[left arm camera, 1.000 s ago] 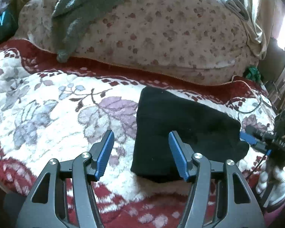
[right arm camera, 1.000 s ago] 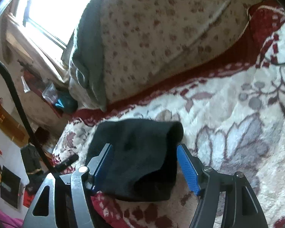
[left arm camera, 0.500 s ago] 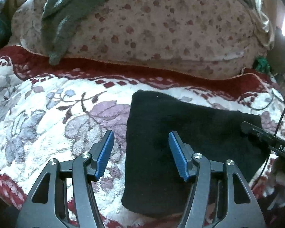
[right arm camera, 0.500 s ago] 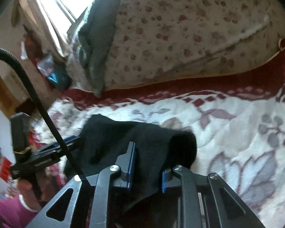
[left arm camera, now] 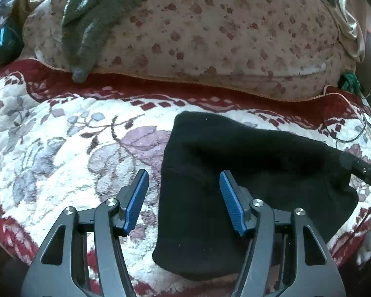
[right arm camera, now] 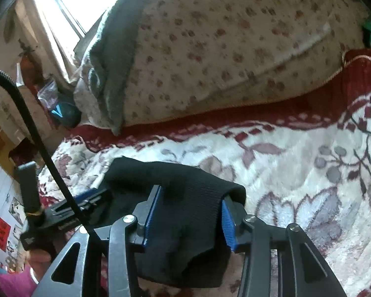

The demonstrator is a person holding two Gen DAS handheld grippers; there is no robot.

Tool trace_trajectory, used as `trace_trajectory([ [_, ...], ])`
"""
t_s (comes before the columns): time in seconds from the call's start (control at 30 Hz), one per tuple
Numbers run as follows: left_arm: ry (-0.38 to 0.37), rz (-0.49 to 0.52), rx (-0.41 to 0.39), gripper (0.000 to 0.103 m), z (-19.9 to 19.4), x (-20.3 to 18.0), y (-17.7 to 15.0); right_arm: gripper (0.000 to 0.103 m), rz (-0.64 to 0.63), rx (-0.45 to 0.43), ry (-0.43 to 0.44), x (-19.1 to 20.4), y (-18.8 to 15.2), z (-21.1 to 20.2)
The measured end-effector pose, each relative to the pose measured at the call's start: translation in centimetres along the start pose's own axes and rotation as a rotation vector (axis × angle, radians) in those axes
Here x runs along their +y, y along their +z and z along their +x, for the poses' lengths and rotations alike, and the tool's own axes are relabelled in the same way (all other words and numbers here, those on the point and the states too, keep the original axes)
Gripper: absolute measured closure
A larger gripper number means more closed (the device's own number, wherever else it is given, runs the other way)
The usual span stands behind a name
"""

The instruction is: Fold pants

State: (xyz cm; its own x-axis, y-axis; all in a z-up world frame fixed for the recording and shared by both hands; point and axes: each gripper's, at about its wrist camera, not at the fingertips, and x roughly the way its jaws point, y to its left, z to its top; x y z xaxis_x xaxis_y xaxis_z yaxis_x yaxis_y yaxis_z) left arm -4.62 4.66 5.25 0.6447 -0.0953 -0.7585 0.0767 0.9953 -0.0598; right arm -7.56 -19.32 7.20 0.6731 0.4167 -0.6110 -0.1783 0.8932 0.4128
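Pants [left arm camera: 247, 173] lie folded; left tongs [left arm camera: 183, 200] gape above, right tongs [right arm camera: 190, 212] clasp their bunched edge.

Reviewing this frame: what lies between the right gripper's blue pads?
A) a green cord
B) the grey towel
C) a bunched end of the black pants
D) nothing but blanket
C: in the right wrist view the black pants bunch between the right gripper pads, over the floral blanket.

A bunched end of the black pants [right arm camera: 185, 193] is being held between the blue pads [right arm camera: 227, 225] of the right gripper [right arm camera: 189, 219]. The pants are being supported by a floral blanket [right arm camera: 296, 173], behind which a spotted pillow [right arm camera: 235, 37] is lying.
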Motion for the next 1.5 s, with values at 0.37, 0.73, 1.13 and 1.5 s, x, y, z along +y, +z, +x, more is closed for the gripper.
trace_trajectory([
  [0.37,0.024,0.025,-0.076,0.043,-3.3,-0.8,0.1,0.049,-0.036,-0.029,0.013,3.0,-0.2,-0.5],
  [0.73,0.037,0.034,-0.116,0.043,-5.3,-1.3,0.1,0.048,-0.109,-0.060,0.018,5.7,-0.4,-1.2],
  [1.13,0.043,0.022,-0.099,0.043,-5.0,-1.2,-0.2,0.038,-0.097,-0.143,-0.028,4.5,0.8,-3.4],
  [1.5,-0.043,-0.026,-0.018,0.043,-2.8,0.8,-0.6,0.034,0.075,0.032,0.015,-1.5,-1.6,-0.3],
])
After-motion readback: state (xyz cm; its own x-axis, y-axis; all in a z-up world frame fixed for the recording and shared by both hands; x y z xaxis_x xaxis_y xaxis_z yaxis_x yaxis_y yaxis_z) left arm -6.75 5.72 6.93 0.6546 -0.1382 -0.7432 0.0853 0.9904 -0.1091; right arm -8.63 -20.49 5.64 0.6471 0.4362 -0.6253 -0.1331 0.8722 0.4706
